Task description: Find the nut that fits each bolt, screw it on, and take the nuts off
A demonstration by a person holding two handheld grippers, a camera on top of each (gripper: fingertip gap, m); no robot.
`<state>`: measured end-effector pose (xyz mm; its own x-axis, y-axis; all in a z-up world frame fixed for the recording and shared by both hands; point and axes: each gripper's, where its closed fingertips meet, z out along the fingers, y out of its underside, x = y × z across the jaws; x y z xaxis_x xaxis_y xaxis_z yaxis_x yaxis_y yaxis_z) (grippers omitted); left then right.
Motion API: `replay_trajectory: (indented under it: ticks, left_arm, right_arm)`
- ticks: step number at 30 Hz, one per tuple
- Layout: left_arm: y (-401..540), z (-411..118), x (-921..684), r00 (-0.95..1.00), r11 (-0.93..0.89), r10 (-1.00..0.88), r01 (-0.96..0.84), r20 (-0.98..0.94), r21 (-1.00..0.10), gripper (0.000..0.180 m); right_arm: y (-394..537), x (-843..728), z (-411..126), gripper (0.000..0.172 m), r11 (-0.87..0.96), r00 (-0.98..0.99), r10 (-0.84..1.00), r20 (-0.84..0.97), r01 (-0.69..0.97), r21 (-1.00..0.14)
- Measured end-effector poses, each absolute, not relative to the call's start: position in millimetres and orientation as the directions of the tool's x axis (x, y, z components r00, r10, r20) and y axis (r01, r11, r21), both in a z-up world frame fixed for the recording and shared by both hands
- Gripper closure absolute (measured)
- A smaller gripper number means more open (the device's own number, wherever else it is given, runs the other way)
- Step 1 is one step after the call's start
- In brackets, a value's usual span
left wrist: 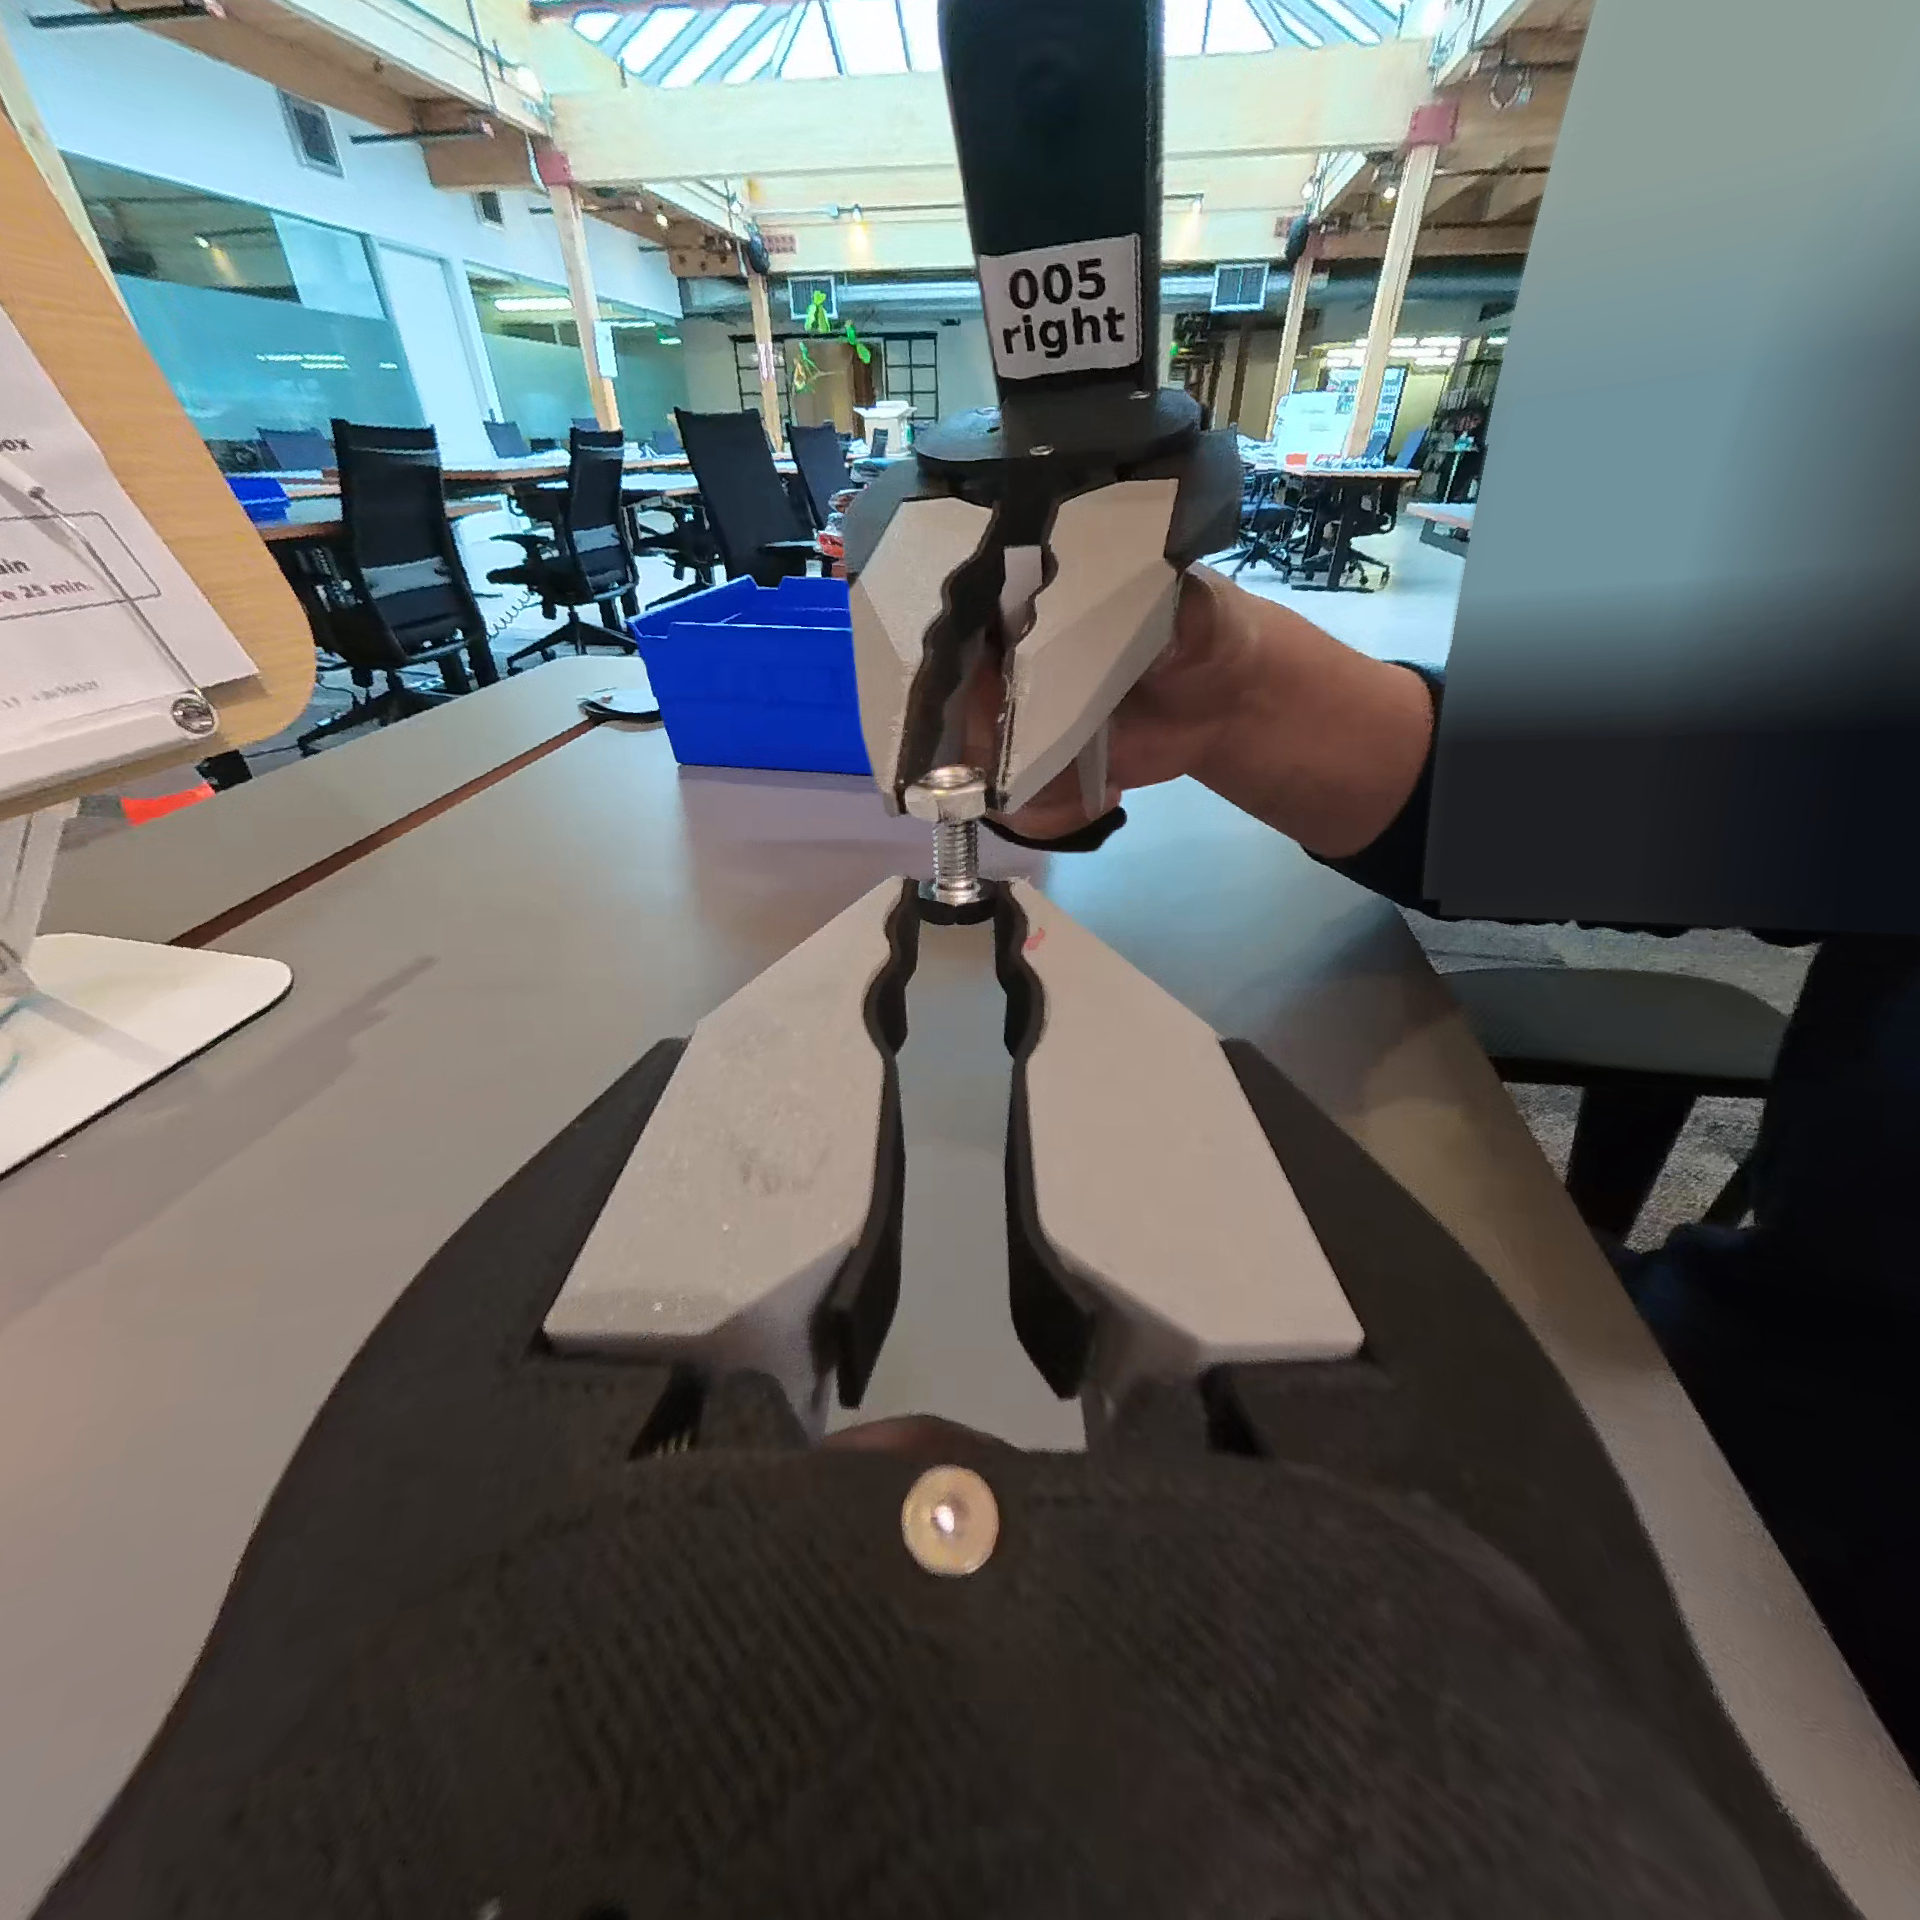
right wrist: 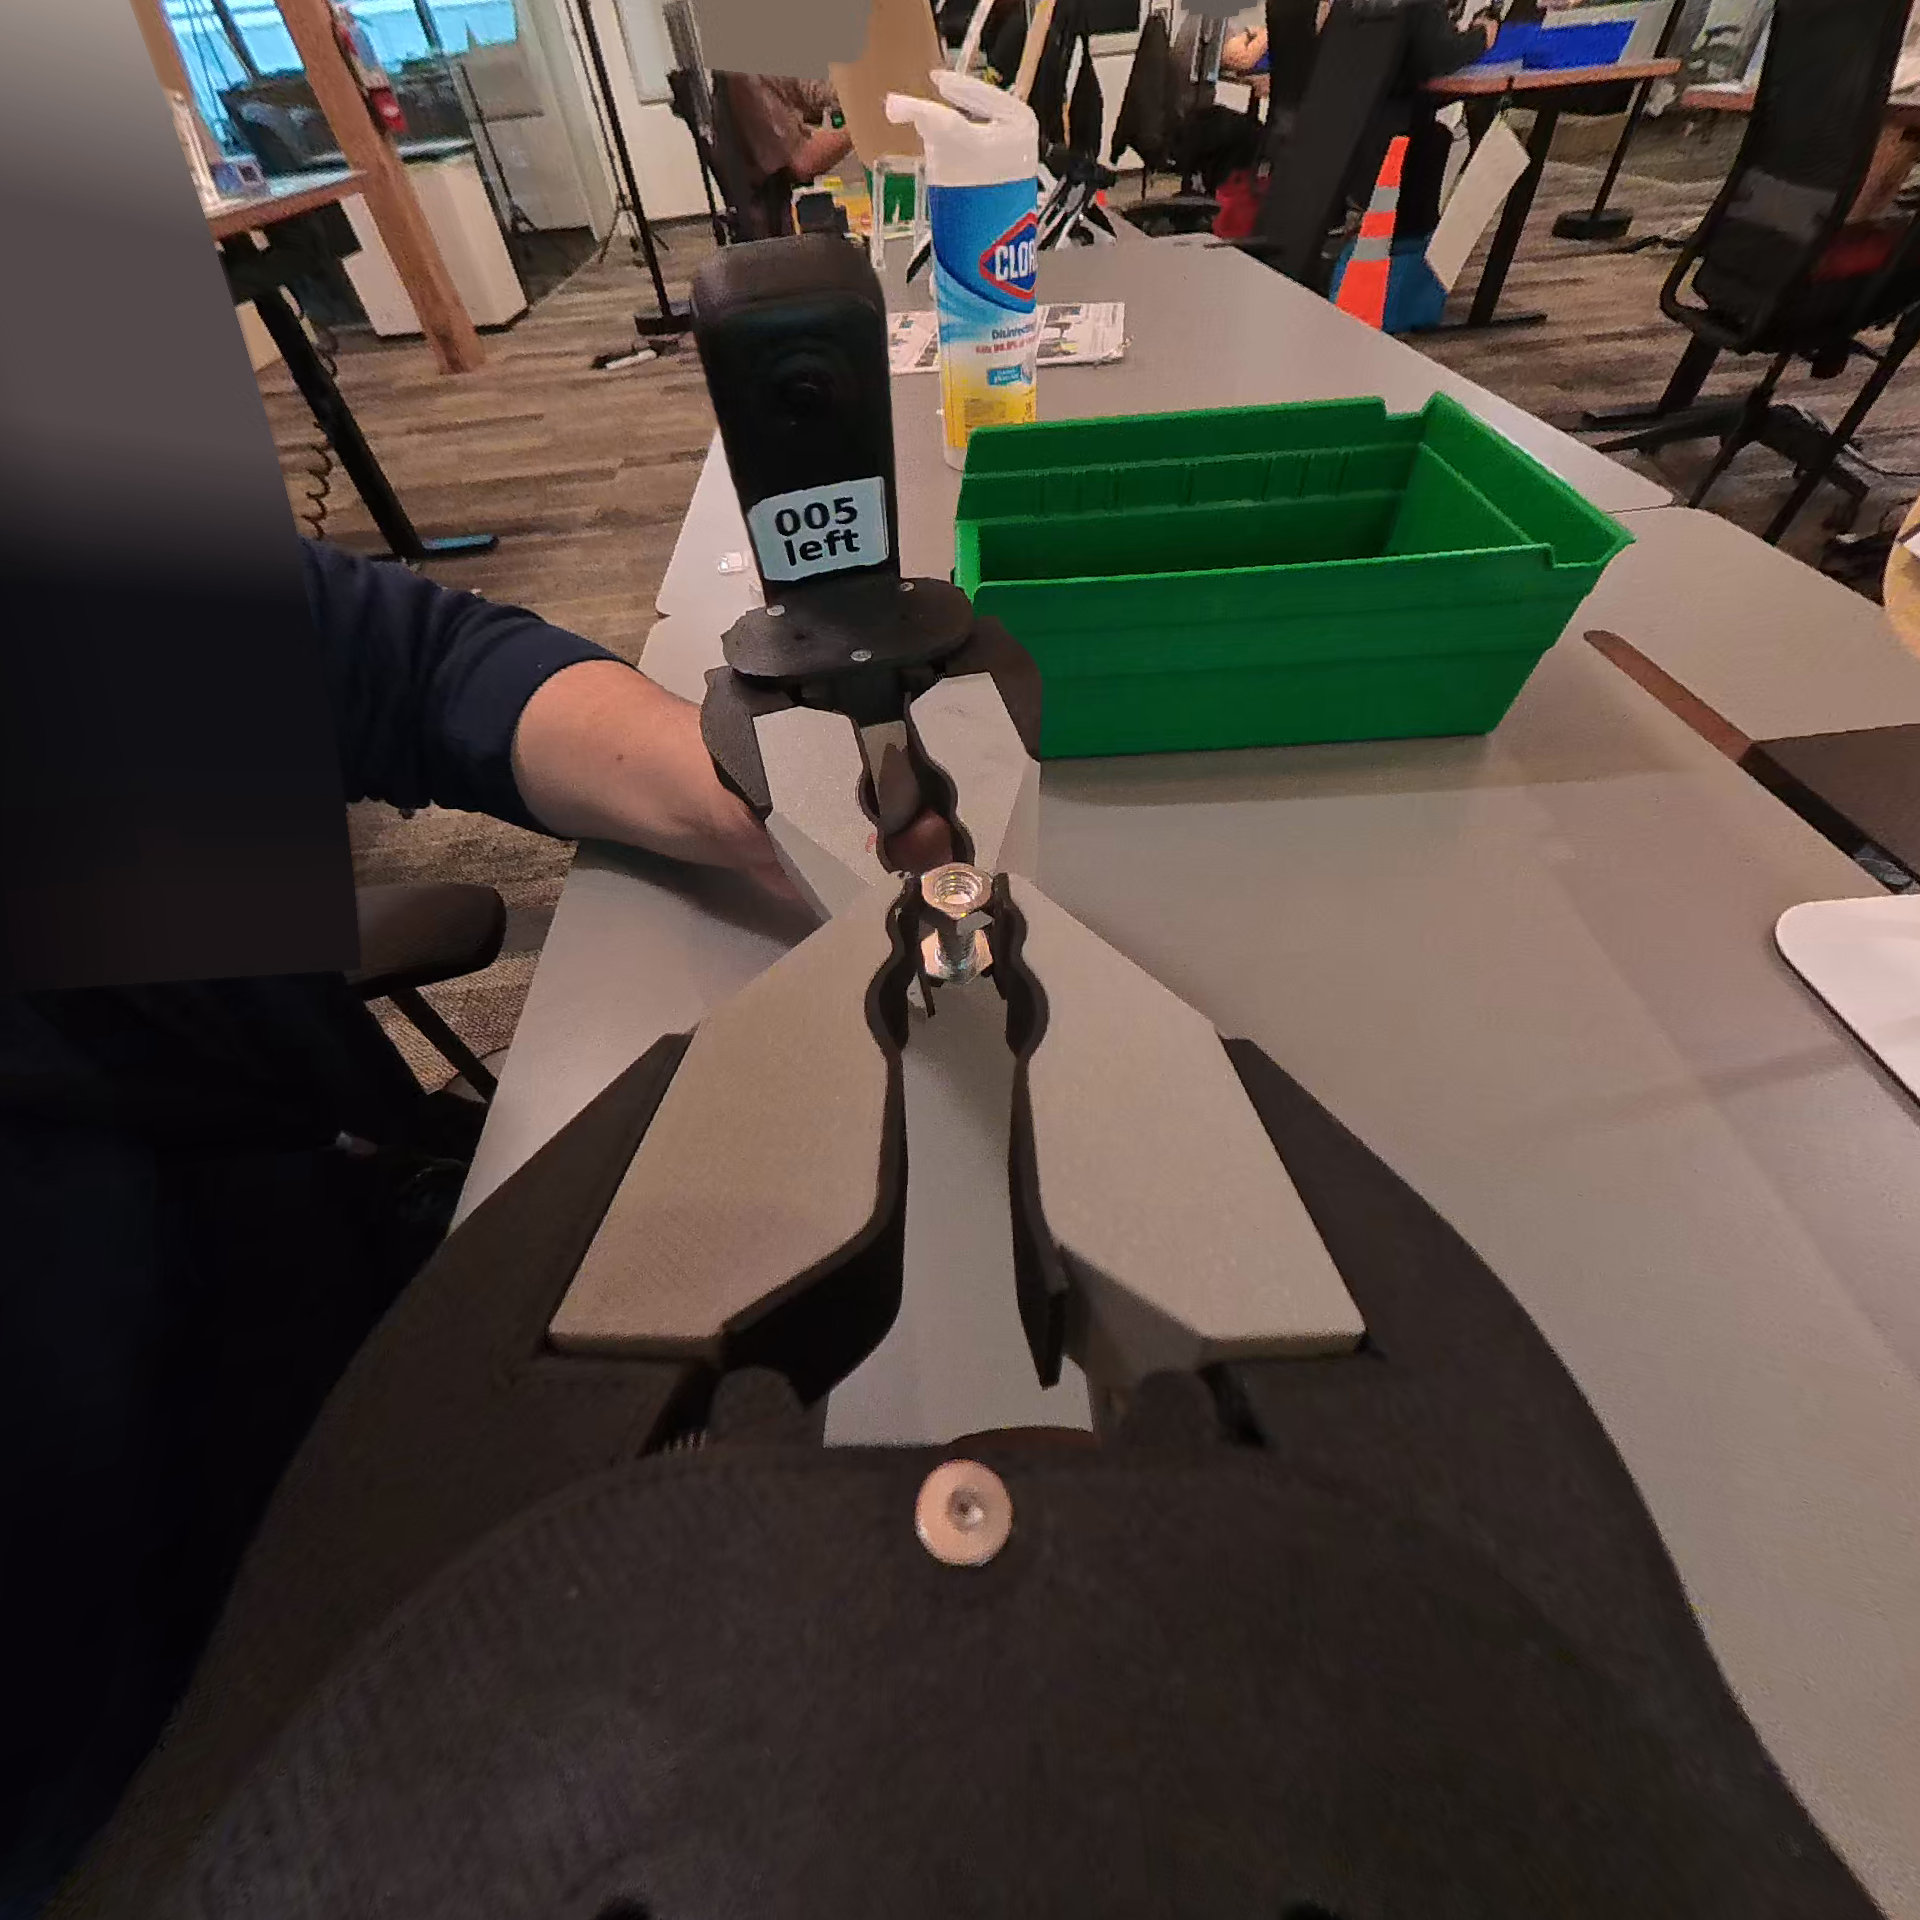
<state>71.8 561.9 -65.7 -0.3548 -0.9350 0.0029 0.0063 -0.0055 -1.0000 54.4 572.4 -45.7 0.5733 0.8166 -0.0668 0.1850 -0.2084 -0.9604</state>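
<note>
Right gripper (right wrist: 951,914) clamps a silver nut (right wrist: 951,896) at the tip of an upright bolt (left wrist: 956,857) above the table (left wrist: 520,935), left gripper (left wrist: 956,909) pinching its head; threading looks barely begun.

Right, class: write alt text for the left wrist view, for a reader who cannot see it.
A silver bolt stands upright, its head clamped in the left gripper, while the right gripper, held by a hand, grips the hex nut at its top from above. A blue bin sits behind on the grey table.
</note>
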Motion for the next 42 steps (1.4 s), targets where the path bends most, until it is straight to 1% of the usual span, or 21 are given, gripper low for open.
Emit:
replay_trajectory:
  ticks: [5,11,15,18,25,27,29,32,34,38,40,42]
  left_arm:
    - [565.9,-71.7,75.0,-0.332,-0.021,-0.943,-0.025,0.029,-0.999,0.168]
    - [569.3,-72.1,76.8,-0.304,-0.045,-0.951,-0.033,0.053,-0.998,0.168]
    - [573.4,-77.3,79.5,-0.265,-0.029,-0.963,-0.056,0.043,-0.998,0.168]
    - [575.2,-79.6,80.6,-0.248,-0.019,-0.968,-0.066,0.035,-0.998,0.168]
    - [578.1,-83.7,82.3,-0.235,-0.024,-0.971,-0.083,0.043,-0.996,0.168]
    - [576.3,-84.2,82.4,-0.249,-0.027,-0.967,-0.085,0.047,-0.996,0.168]
    - [575.3,-86.7,83.0,-0.256,-0.023,-0.966,-0.094,0.046,-0.995,0.168]
    - [573.4,-85.9,82.4,-0.279,-0.039,-0.958,-0.089,0.063,-0.995,0.168]
    - [565.7,-80.7,79.3,-0.342,-0.062,-0.936,-0.066,0.081,-0.996,0.168]
    - [551.0,-74.7,72.7,-0.447,-0.071,-0.891,-0.037,0.08,-0.997,0.168]
    - [546.9,-76.1,71.3,-0.469,-0.051,-0.881,-0.038,0.063,-0.998,0.168]
    - [540.8,-75.0,68.8,-0.498,-0.036,-0.866,-0.023,0.043,-0.999,0.168]
  right_arm:
    - [576.9,57.7,-51.4,0.161,-0.202,0.648,0.76,-0.045,0.171,-0.964]
    - [580.8,60.7,-50.6,0.161,-0.139,0.712,0.7,-0.059,0.055,-0.989]
    - [584.7,64.0,-55.0,0.161,-0.128,0.762,0.641,-0.092,-0.012,-0.992]
    - [586.1,65.7,-57.1,0.161,-0.124,0.798,0.597,-0.085,-0.012,-0.992]
    - [589.5,68.4,-60.9,0.161,-0.107,0.864,0.503,-0.015,0.045,-0.993]
    - [587.8,66.5,-59.1,0.158,-0.096,0.85,0.527,-0.021,0.035,-0.995]
    - [583.4,66.1,-50.6,0.148,-0.076,0.818,0.573,-0.052,-0.01,-0.997]
    - [576.0,72.8,-44.5,0.148,-0.067,0.763,0.644,-0.055,-0.016,-0.998]
    - [570.4,78.4,-45.5,0.15,-0.073,0.711,0.701,-0.05,0.002,-0.997]
    - [550.2,73.3,-41.1,0.147,-0.133,0.515,0.847,-0.129,-0.03,-0.991]
    - [545.8,69.1,-36.6,0.146,-0.131,0.472,0.872,-0.132,-0.034,-0.991]
    - [547.0,65.0,-39.1,0.146,-0.127,0.469,0.876,-0.111,0.003,-0.992]
